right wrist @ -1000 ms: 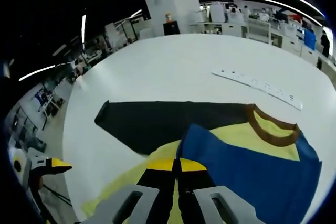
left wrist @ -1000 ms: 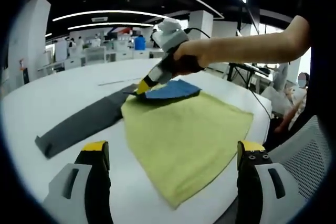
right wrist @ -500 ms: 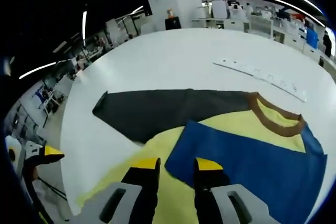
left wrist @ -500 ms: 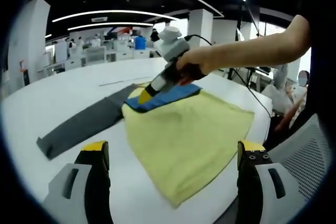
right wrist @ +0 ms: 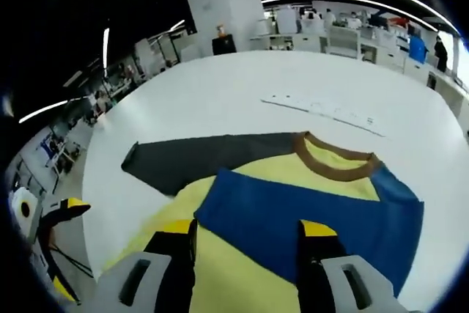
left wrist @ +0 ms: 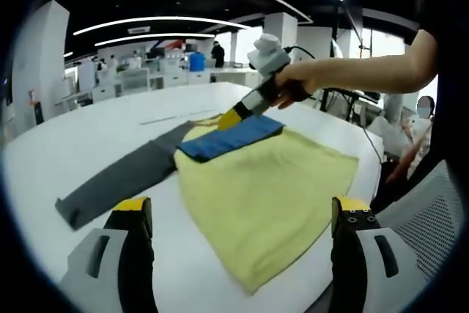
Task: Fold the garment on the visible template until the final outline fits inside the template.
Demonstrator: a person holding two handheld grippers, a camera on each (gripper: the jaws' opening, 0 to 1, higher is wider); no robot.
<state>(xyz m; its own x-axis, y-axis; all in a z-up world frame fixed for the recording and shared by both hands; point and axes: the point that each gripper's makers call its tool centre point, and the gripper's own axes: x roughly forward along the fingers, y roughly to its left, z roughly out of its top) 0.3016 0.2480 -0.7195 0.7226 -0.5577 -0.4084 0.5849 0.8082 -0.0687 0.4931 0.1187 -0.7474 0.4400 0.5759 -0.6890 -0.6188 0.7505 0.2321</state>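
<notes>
One blue sleeve (right wrist: 308, 221) folded over the yellow shirt (left wrist: 264, 196), lying just ahead of the right claw (right wrist: 249, 229), jaws apart and empty; left claw (left wrist: 238, 214) likewise open; dark template (right wrist: 198, 160) mostly uncovered, remaining folds outstanding.

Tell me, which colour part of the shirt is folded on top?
The blue sleeve. It lies folded over the yellow body, while the brown collar only rims the neck.

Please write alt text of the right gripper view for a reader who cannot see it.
A yellow garment with a blue sleeve folded across it lies on a white table, over a dark template. The right tongs hang open above it.
</notes>
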